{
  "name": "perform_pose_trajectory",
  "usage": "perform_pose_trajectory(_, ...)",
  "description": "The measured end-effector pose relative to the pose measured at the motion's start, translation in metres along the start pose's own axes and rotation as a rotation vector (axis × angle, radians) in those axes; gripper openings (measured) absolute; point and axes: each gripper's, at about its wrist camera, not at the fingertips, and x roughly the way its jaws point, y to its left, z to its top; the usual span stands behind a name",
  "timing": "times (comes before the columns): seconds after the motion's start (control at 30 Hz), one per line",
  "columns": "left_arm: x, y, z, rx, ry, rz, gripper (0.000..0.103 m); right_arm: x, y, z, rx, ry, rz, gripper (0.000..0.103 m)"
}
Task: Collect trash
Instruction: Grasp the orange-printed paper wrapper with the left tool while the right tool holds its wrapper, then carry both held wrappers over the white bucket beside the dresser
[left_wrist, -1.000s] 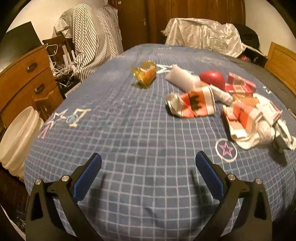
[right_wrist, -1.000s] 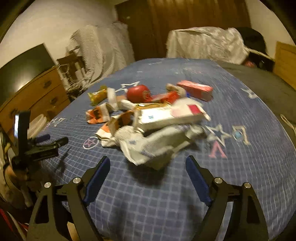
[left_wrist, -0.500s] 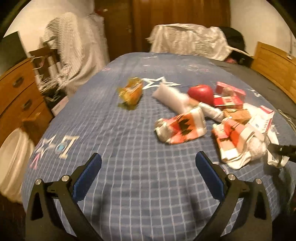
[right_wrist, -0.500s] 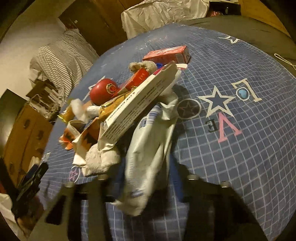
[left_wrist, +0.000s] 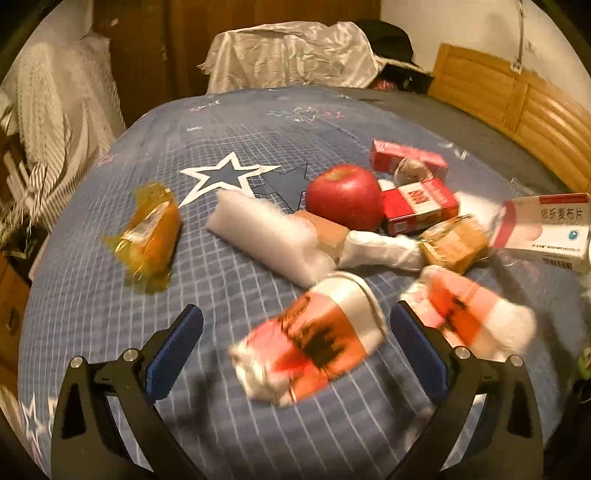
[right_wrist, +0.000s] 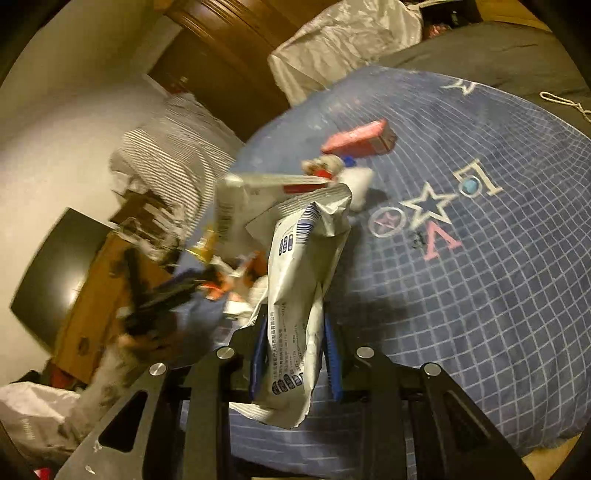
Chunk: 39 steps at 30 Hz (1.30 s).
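Two grippers, both mine. Right gripper has its jaws pinched on a crumpled white wrapper, lifted above the blue bedspread. Left gripper spreads wide; an orange-and-white wrapper lies between its jaws.

On the blue checked bedspread lie one round red apple, two red cardboard boxes, two crumpled orange-and-white wrappers, one yellow plastic packet at nine o'clock, one white padded roll, one brown wrapped block and one white medicine carton at three o'clock. One white printed pouch shows in the right view; blurred scraps there perhaps add more.
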Motion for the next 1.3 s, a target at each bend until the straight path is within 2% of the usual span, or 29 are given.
perform_pose_trajectory(0.17,0.024,0.006,-0.002,0.004,0.086,-0.107,0.097,-0.010,0.019,0.002,-0.060,-0.019,0.054,0.029)
perform_pose_trajectory(0.23,0.027,0.010,-0.003,-0.009,0.120,-0.166,0.092,-0.010,0.020,0.001,-0.057,-0.015,0.063,0.029)
perform_pose_trajectory(0.4,0.018,0.003,-0.007,0.042,0.115,-0.181,0.081,-0.005,0.022,-0.005,-0.056,-0.003,0.058,0.029)
perform_pose_trajectory(0.6,-0.024,-0.003,-0.026,0.049,0.049,-0.140,0.080,0.002,0.042,-0.006,-0.126,-0.014,0.055,0.029)
perform_pose_trajectory(0.77,-0.071,0.007,-0.030,-0.056,-0.045,-0.021,0.080,0.010,0.073,-0.003,-0.212,-0.016,0.067,0.029)
perform_pose_trajectory(0.97,-0.136,0.035,-0.027,-0.177,-0.140,0.198,0.080,0.027,0.129,0.004,-0.334,-0.025,0.104,0.029)
perform_pose_trajectory(1.17,-0.208,0.088,-0.031,-0.315,-0.230,0.447,0.080,0.069,0.217,0.007,-0.506,-0.010,0.169,0.029)
perform_pose_trajectory(1.3,-0.247,0.130,-0.044,-0.386,-0.249,0.562,0.080,0.111,0.287,0.006,-0.608,0.022,0.221,0.029)
